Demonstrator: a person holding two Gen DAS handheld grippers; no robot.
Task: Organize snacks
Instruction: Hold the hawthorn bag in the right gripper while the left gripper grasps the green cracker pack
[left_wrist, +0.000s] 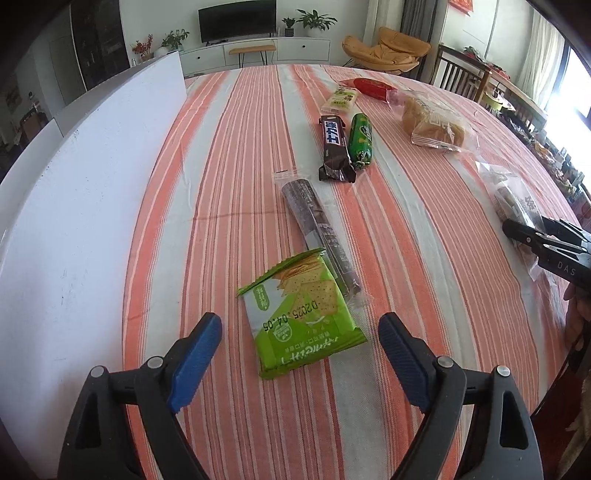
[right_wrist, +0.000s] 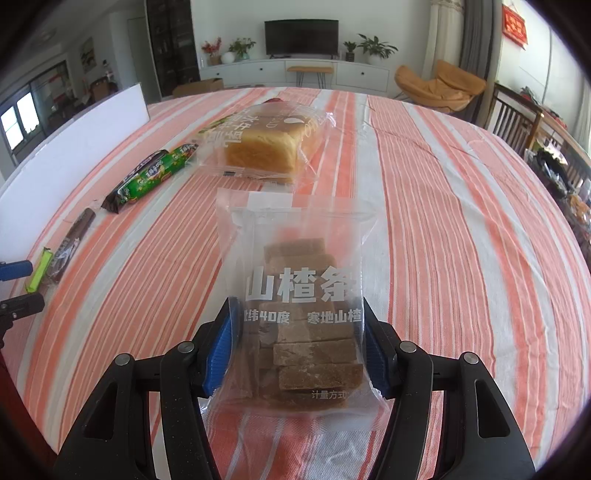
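Observation:
My left gripper (left_wrist: 299, 349) is open, its blue pads on either side of a green cracker packet (left_wrist: 301, 319) lying on the striped tablecloth, not touching it. A long dark snack stick (left_wrist: 319, 234) lies just beyond, then a brown chocolate bar (left_wrist: 334, 147) and a green sausage pack (left_wrist: 361, 141). My right gripper (right_wrist: 297, 345) has its pads against both sides of a clear bag of brown hawthorn strips (right_wrist: 303, 295); this bag also shows in the left wrist view (left_wrist: 515, 203). A bagged bread loaf (right_wrist: 266, 146) lies beyond it.
A white board (left_wrist: 74, 206) stands along the table's left side. A pale packet (left_wrist: 340, 99) and a red packet (left_wrist: 369, 86) lie at the far end. Chairs (right_wrist: 517, 110) stand at the table's far right. The striped tablecloth (right_wrist: 461, 221) covers the table.

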